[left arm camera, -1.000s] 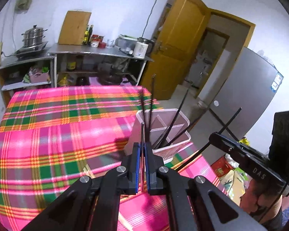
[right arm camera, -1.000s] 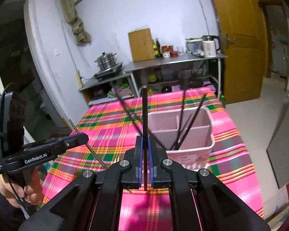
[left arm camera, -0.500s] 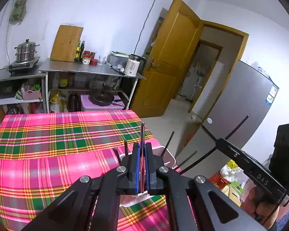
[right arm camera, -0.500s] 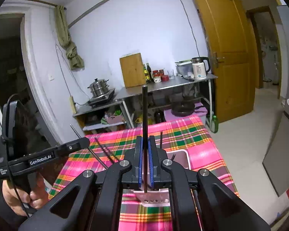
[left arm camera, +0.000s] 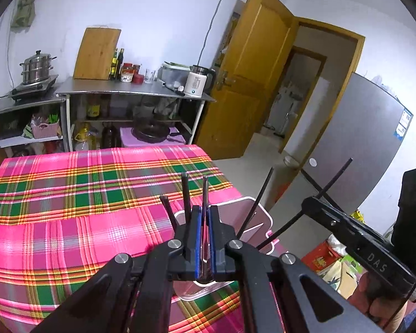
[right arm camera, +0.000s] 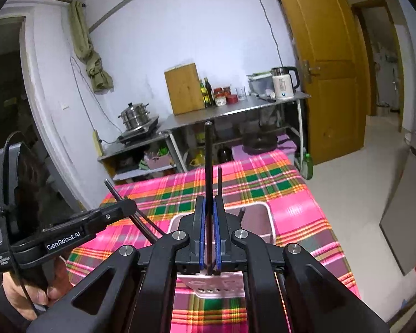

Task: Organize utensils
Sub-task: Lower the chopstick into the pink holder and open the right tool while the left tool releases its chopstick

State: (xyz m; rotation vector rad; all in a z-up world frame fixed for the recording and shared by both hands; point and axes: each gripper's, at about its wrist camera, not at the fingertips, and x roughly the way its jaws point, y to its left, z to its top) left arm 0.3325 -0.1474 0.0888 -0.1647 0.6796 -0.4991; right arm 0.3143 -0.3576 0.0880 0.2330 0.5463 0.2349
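Note:
A pink divided utensil holder (left arm camera: 253, 211) stands on the pink plaid tablecloth (left arm camera: 69, 222) near its right edge, with several black chopsticks (left arm camera: 184, 194) leaning in it. My left gripper (left arm camera: 205, 211) is shut on a thin chopstick (left arm camera: 205, 191) and hangs just over the holder. The right gripper (left arm camera: 309, 202) comes in from the right with a black stick (left arm camera: 335, 177) across its tip. In the right wrist view, the right gripper (right arm camera: 208, 202) is shut on an upright black chopstick (right arm camera: 208, 152) above the holder (right arm camera: 263, 216). The left gripper (right arm camera: 130, 204) sits at the left, clamping its chopstick (right arm camera: 112, 188).
A steel counter (left arm camera: 130, 91) with a kettle (left arm camera: 197, 83), cutting board and jars runs along the far wall, with a steamer pot (left arm camera: 36, 66) to its left. A yellow door (left arm camera: 252, 83) and grey fridge (left arm camera: 360, 144) stand right of the table. A hand (right arm camera: 22, 291) holds the left gripper's handle.
Both grippers have travelled forward over the table with their chopsticks still clamped. The holder, earlier ahead of the fingers, now lies directly beneath them.

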